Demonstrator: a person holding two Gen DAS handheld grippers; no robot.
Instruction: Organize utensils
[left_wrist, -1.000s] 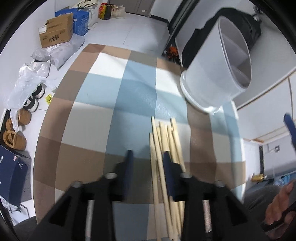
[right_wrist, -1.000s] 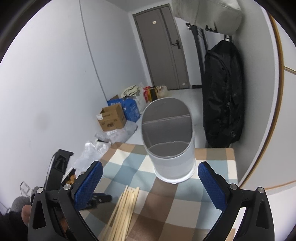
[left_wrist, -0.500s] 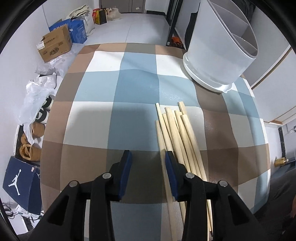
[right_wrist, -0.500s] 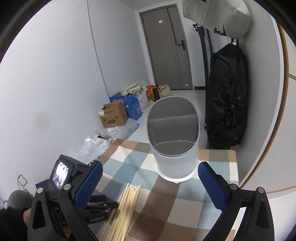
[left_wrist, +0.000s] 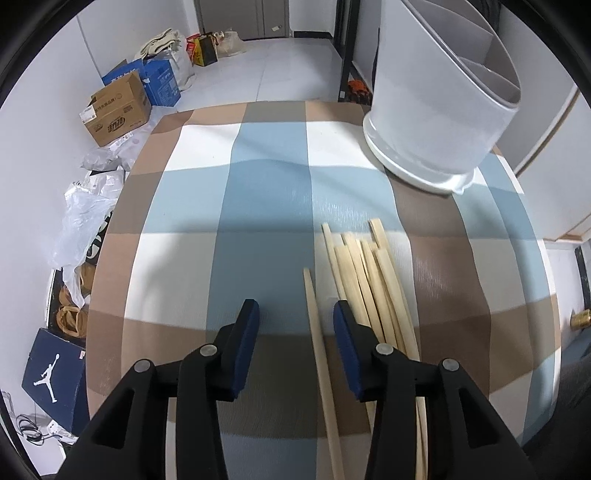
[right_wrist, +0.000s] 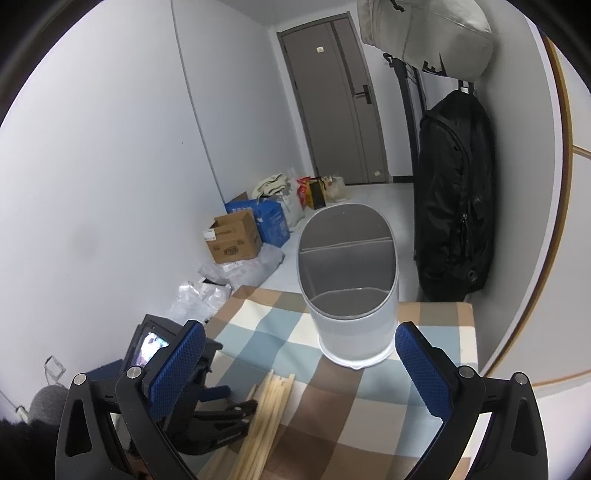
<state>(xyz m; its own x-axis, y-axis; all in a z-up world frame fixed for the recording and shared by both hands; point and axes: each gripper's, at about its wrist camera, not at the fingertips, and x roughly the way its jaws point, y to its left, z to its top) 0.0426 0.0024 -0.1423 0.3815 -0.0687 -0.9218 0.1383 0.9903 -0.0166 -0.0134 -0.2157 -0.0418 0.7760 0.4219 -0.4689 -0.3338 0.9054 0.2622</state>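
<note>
The left gripper (left_wrist: 295, 325) hangs over the checked table (left_wrist: 258, 206), fingers narrowly apart around one loose chopstick (left_wrist: 317, 339) beside the pile (left_wrist: 369, 280), not pinching. The right gripper (right_wrist: 299, 354) waits wide, empty. Next: close, lift toward the white holder (right_wrist: 351, 288).

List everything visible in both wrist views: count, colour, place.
Pale wooden chopsticks: a loose pile, count unclear, on the checked tablecloth; one stick lies apart, between the left jaws.
White oval divided utensil holder: one, far end of the table.
Brown cardboard box: one, floor.
Blue carton: one, floor.
Black bag: one, hanging by the wall.
Grey door: one, far wall.
Left gripper: open, untouched stick between.
Right gripper: open, empty.
</note>
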